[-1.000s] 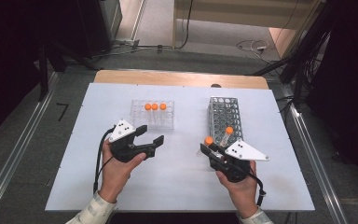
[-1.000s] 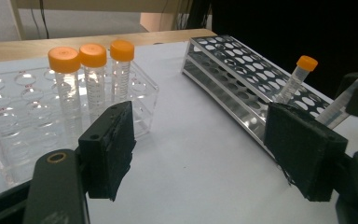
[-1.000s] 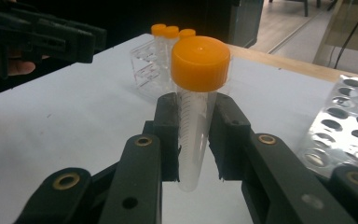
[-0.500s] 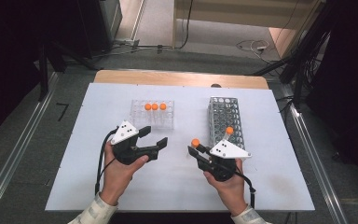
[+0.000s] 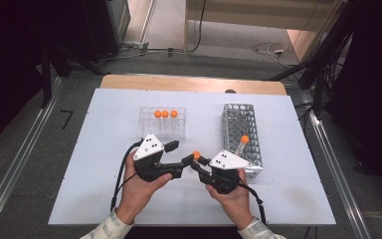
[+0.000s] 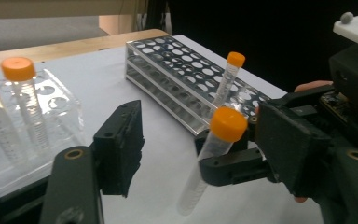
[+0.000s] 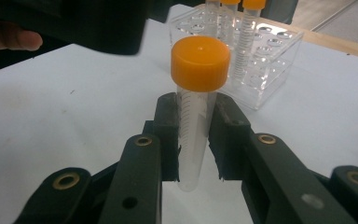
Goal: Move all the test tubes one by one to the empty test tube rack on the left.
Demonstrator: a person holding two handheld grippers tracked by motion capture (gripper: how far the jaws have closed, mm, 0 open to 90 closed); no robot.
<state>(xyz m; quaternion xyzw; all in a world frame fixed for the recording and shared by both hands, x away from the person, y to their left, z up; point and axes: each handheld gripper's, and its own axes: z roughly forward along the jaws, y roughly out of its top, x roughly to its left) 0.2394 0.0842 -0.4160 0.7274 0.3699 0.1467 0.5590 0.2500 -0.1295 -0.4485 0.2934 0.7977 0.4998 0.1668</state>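
The right claw (image 7: 193, 140) pinches an orange-capped tube (image 7: 196, 116) upright just below its cap, above the bench (image 5: 104, 199) between the clear rack (image 5: 163, 124) and the metal rack (image 5: 243, 134). This looks like a handover: the left claw (image 6: 200, 154), spread but just closing, brackets the tube (pads not yet touching). Next, it should close squarely on the tube before the right releases.

Black grippers (image 5: 179, 162), brass-ringed screw holes, pale checked cuffs (image 5: 110, 225).
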